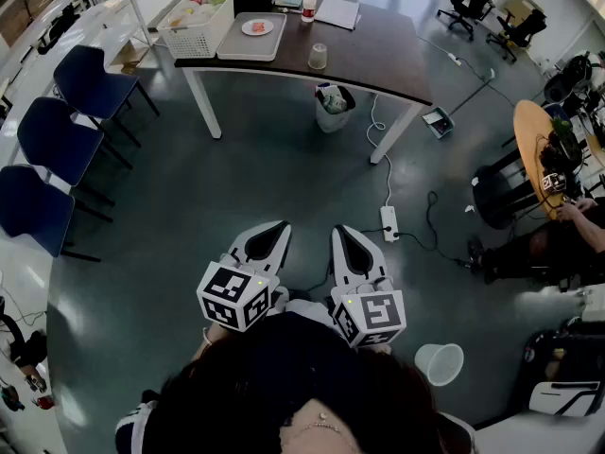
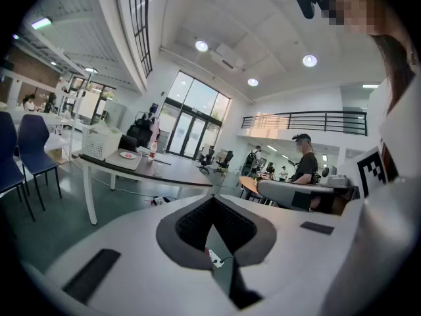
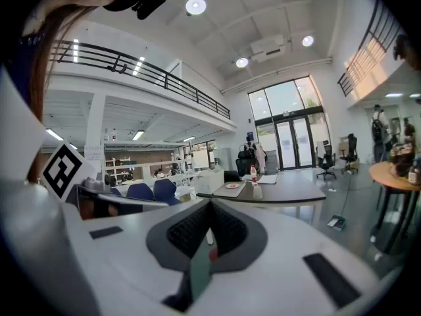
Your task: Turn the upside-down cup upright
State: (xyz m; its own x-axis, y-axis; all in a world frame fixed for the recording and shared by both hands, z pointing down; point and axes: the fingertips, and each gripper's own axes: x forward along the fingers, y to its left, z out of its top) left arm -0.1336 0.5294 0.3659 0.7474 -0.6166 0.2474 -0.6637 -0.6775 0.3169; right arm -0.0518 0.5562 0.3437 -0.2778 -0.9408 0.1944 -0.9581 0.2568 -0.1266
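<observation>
We stood back on the grey-green floor (image 1: 236, 178), well apart from the dark-topped surface on white legs (image 1: 378, 55). There the small translucent plastic cup (image 1: 318, 56) waited mouth-down near the front edge. It was close to the flat grey tray (image 1: 230, 53) and clear of the white slatted basket (image 1: 194, 41) and the red-capped clear bottle (image 1: 309, 3) farther back. That spot by the edge, with bare top around it, looked to us like a deliberate set-up: a cup standing alone can be taken from the side and rolled over without knocking its neighbours. We carried the left gripper (image 1: 274, 233) and the right gripper (image 1: 344, 236) side by side close to the chest, aimed toward the surface. Each had its jaws pressed together on nothing, and both gripper views showed only a sliver of floor past the dark pads. Held so, we judged, the tools were in a carrying posture rather than a working one, since nothing lay within reach. The task had not begun: the walk up, the spreading of one pair of jaws and the grip on the cup's wall all lay ahead. A white power strip (image 1: 388, 223) and its cable lay on the floor between us and the surface, and a row of blue chairs (image 1: 90, 78) stood at the left. A lined waste bin (image 1: 331, 121) sat under the surface below the cup, something to step round.
</observation>
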